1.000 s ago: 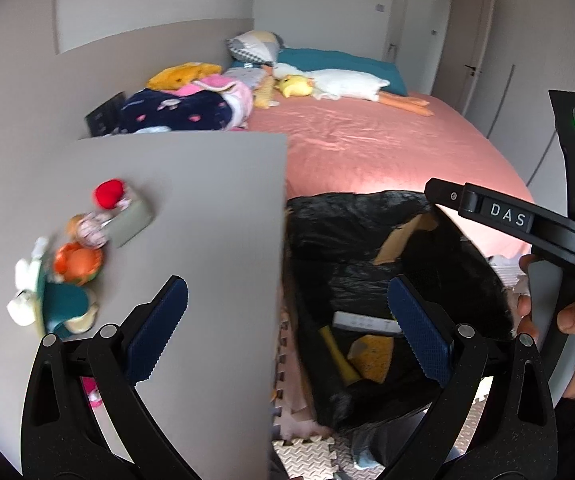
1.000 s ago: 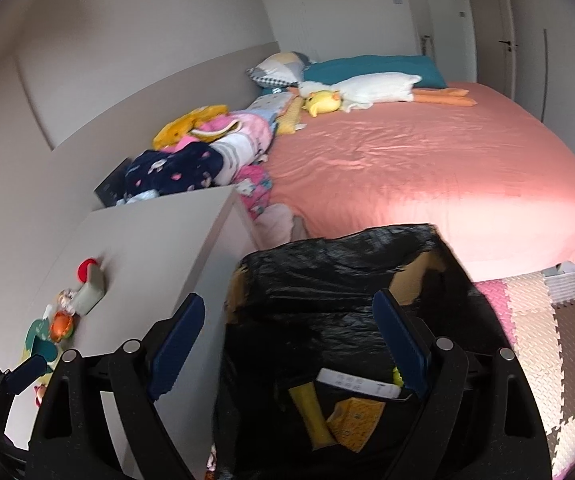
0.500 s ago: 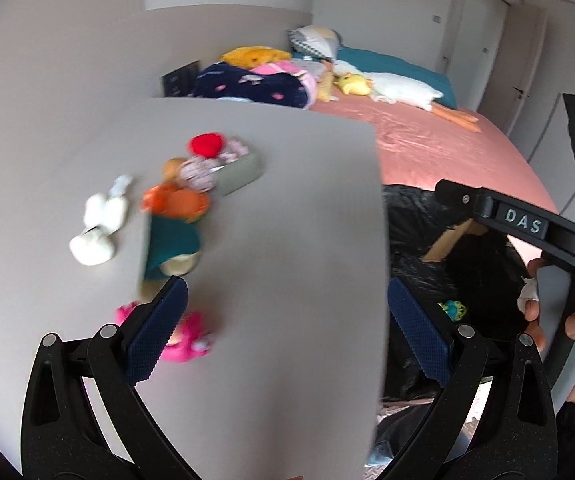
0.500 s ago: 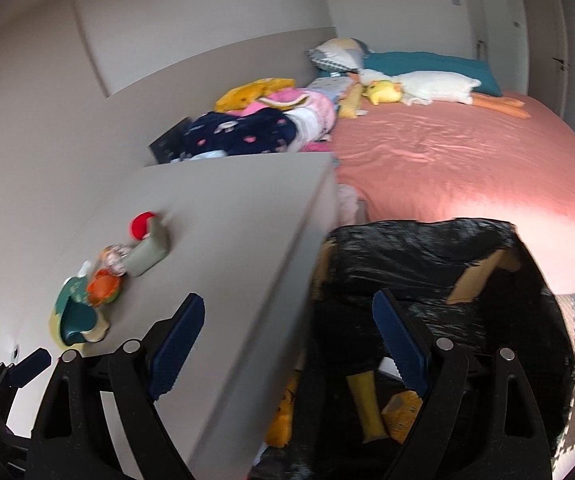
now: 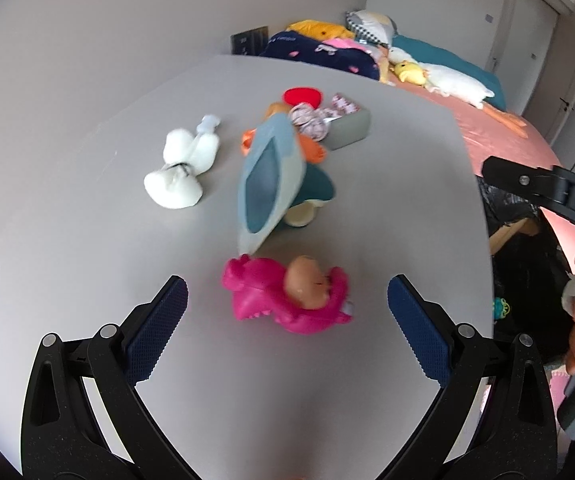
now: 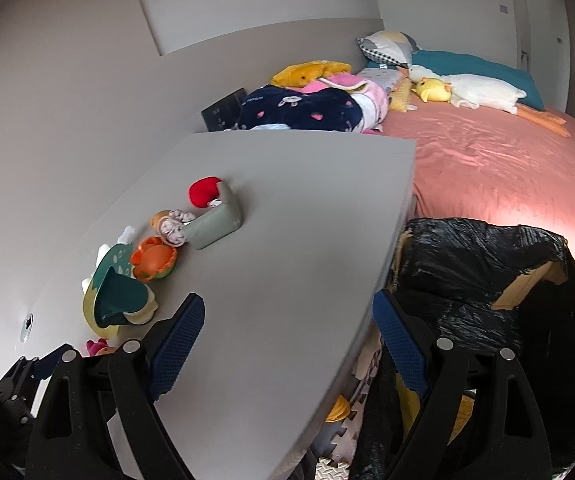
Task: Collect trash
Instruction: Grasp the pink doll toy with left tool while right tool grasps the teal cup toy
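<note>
The pink toy figure [image 5: 287, 300] lies on its side on the grey tabletop [image 5: 327, 400], directly ahead of the left gripper [image 5: 287, 308] and just beyond its fingertips, roughly centred between them. It looks like moulded plastic with a round, pale head: stiff, light and smooth, so it should not crush, though a glossy curve can slide out of a pinch. The surest hold seems to be across the thick pink body, not the head. The picture is smeared here, so I cannot tell its finer shape.

The left gripper is spread wide with nothing between its blue pads [image 5: 159, 332], angled down at the table. Farther ahead of it stands a tilted teal-and-pale-blue plastic toy [image 5: 271, 184], with an orange flower-shaped toy [image 6: 154, 262] behind that. To the left of those lies a soft white bundle [image 5: 183, 168], likely limp and easy to squeeze. Farthest out are a red plush piece [image 5: 302, 95] and a grey-green L-shaped piece [image 6: 215, 224].

The right gripper [image 6: 287, 344] is also spread and empty, hanging over the table's near edge. To its right, below the table, stands the black trash bag [image 6: 487, 280] stretched over a cardboard box, its mouth open. Beyond it lies the bed [image 6: 507, 168] with its pink sheet.
</note>
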Demonstrator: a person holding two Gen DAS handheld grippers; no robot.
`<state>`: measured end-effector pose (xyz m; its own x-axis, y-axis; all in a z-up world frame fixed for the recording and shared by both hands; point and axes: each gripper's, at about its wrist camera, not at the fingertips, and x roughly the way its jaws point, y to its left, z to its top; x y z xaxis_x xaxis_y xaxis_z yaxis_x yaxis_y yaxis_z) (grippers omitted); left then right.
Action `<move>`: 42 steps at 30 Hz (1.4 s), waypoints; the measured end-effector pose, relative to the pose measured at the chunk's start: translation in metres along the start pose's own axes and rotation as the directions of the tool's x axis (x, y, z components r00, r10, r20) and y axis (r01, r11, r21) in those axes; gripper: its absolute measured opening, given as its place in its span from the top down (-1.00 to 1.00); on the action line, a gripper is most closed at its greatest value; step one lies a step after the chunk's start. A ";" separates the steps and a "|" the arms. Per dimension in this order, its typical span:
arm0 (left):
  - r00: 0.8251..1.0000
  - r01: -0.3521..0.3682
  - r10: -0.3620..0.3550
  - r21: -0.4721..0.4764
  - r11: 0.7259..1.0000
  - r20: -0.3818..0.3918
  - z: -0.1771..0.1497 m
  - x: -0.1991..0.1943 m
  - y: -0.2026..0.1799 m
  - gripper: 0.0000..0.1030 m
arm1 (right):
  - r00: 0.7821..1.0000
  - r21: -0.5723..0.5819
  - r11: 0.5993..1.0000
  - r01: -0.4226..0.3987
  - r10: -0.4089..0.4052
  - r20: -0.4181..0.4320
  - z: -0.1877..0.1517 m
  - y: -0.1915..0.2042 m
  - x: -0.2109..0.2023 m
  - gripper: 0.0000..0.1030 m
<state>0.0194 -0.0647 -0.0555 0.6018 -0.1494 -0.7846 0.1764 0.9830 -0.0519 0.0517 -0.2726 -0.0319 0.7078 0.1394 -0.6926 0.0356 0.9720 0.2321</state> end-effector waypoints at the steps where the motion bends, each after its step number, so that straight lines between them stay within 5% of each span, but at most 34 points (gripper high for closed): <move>1: 1.000 0.000 0.000 -0.004 1.000 -0.003 -0.001 0.002 0.003 -0.88 | 1.000 -0.004 1.000 -0.001 0.001 -0.001 0.000 0.002 0.001 -0.68; 3: 1.000 -0.005 0.005 -0.006 1.000 -0.005 -0.004 0.006 0.006 -0.84 | 1.000 -0.014 1.000 -0.008 0.008 -0.006 0.000 0.007 0.003 -0.68; 8: 0.999 0.029 -0.030 -0.028 0.999 -0.027 -0.008 0.013 0.015 -0.27 | 0.999 -0.039 0.999 -0.033 0.032 -0.024 -0.001 0.023 0.012 -0.68; 18: 1.000 0.007 -0.008 -0.060 0.998 -0.004 -0.015 -0.006 0.048 -0.27 | 0.994 -0.158 0.983 -0.088 0.076 -0.081 -0.013 0.069 0.029 -0.68; 25: 1.000 -0.013 0.015 -0.138 0.990 0.010 -0.013 -0.018 0.082 -0.27 | 0.988 -0.333 0.938 -0.099 0.053 -0.145 -0.023 0.110 0.055 -0.68; 35: 1.000 -0.020 0.024 -0.195 0.980 0.014 -0.015 -0.023 0.106 -0.27 | 0.981 -0.421 0.895 -0.147 0.079 -0.176 -0.018 0.145 0.078 -0.67; 42: 1.000 -0.024 0.027 -0.208 0.978 0.012 -0.015 -0.023 0.113 -0.27 | 0.974 -0.457 0.866 -0.201 0.125 -0.191 -0.019 0.167 0.086 -0.24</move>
<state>0.0139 0.0511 -0.0527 0.6154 -0.1239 -0.7784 -0.0042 0.9871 -0.1603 0.1053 -0.0950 -0.0658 0.5585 0.2932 -0.7759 -0.4339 0.9005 0.0280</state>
